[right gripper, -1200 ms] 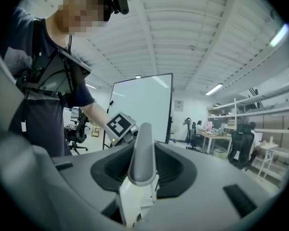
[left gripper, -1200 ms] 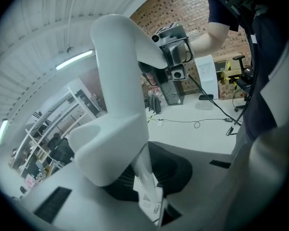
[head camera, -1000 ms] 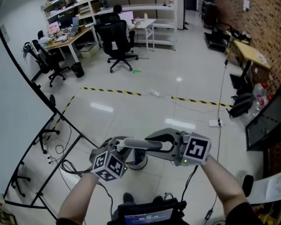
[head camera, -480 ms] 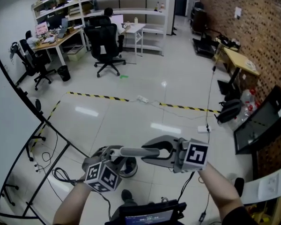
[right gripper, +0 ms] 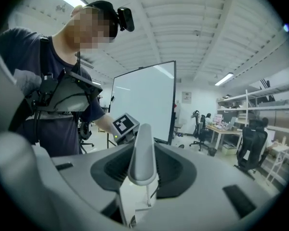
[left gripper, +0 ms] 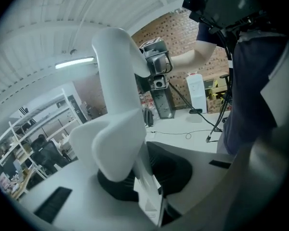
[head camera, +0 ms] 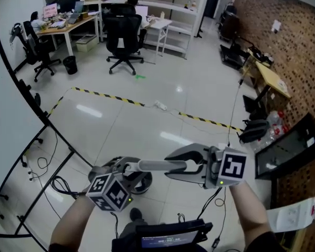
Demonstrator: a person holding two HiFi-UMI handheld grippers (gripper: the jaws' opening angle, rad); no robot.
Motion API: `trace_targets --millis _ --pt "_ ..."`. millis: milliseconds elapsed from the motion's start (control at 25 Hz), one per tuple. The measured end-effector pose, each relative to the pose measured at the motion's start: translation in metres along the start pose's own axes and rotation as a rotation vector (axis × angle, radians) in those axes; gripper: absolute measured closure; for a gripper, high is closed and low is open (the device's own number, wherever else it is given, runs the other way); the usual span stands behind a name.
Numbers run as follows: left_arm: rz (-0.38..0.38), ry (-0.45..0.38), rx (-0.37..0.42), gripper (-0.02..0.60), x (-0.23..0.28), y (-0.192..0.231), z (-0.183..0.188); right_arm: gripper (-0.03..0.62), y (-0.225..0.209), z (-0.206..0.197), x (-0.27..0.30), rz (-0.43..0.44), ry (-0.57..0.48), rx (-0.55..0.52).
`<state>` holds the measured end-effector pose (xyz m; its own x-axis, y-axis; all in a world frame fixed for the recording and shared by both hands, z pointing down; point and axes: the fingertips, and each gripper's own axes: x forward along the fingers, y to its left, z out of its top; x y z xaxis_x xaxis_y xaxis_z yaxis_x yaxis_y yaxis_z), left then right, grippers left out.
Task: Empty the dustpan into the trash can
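Nearest, at 6 o'clock in the head view: a dark device with a lit screen and one dark shoe on the glossy pale floor. Just beyond, both claws clamped on the pale dustpan handle, held roughly level: left gripper on its 9 o'clock end, right gripper on its 3 o'clock end, tips facing each other. Seen in the left gripper view, pads pressed on a thick white shaft; in the right gripper view, pads closed on the rounded grey tip, the other gripper's marker cube just past it. Pan itself not made out in any view. On the floor beneath the handle's 9 o'clock half: a round, dark-mouthed trash can, partly covered by the left gripper. Close in at 8 to 9 o'clock: a black stand frame and loose cables crowding that edge. At 3 to 4 o'clock: a dark flat screen by the brick wall, a dark bag just beside it. Toward 12 o'clock, open floor up to a yellow-and-black tape line with a power strip lying on its line. Past the tape, more open floor, then office chairs, a desk at 11 o'clock, white shelving along the far wall, a wooden table at 2 o'clock.
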<state>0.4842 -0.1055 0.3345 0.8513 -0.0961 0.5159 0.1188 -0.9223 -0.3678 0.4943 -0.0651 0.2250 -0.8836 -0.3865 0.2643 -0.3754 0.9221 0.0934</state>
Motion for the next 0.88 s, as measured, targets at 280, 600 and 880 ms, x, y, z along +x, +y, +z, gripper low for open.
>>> trace_targets --millis 280,600,880 --pt "0.028 -0.051 -0.044 0.538 -0.032 0.029 -0.026 0.445 -0.017 0.016 0.048 -0.013 0.072 -0.096" --pt "0.137 -0.136 -0.229 0.545 -0.052 0.073 -0.038 0.445 -0.053 0.039 0.079 0.025 -0.029 -0.050" --pt "0.147 -0.140 -0.276 0.546 -0.059 0.097 -0.043 0.445 -0.080 0.056 0.096 0.119 -0.045 -0.118"
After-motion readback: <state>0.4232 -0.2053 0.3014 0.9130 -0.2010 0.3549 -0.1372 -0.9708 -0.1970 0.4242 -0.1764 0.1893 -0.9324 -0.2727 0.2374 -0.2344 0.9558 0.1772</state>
